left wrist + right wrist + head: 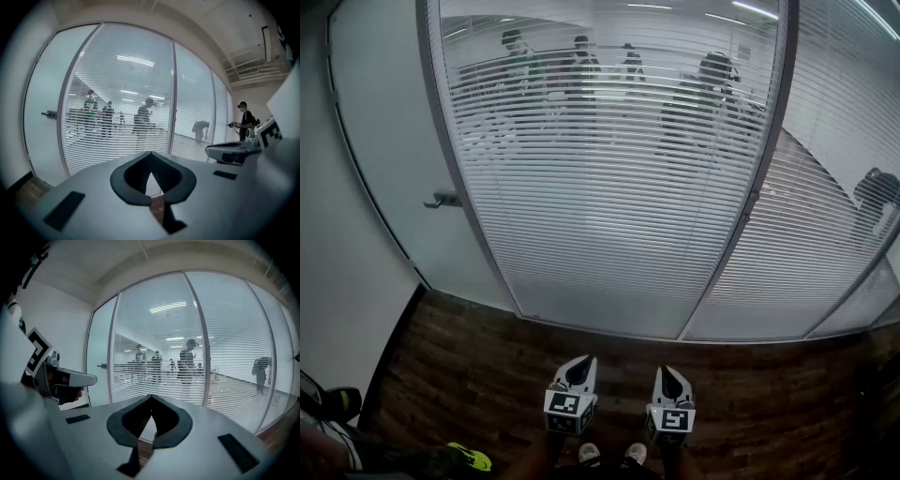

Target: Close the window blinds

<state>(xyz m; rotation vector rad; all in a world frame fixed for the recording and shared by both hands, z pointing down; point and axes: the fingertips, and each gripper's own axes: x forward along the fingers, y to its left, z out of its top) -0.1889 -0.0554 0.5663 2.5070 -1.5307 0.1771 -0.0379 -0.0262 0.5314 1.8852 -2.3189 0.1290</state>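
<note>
Two grippers hung low in front of me, the left gripper (578,362) and the right gripper (670,371), side by side over the wooden floor (469,356). Each had its fingers pressed together at the tips, with nothing between them.

The blinds (609,197) lay straight ahead of both and higher up, well apart from the fingertips, with a strip of floor between. Their slats ran level from side to side, across the line the grippers pointed along. They were tilted open, because people (705,94) showed through them on the far side of the glass.

I saw no cord or wand hanging in front of the glass. A small fitting (747,214) sat on the post (766,159) between the two panels. It was too small for me to tell what it was, but I judged it the likeliest control. It stood up and to the right of both grippers, so the right one was nearer.

Only the head view showed both grippers with the gap of floor before the glass, and a door handle (442,199) off to the left. The two gripper views showed how the fingers met and gave a flatter look at the slats. The left gripper view alone caught a person (243,123) standing at the far right on my side of the glass.
</note>
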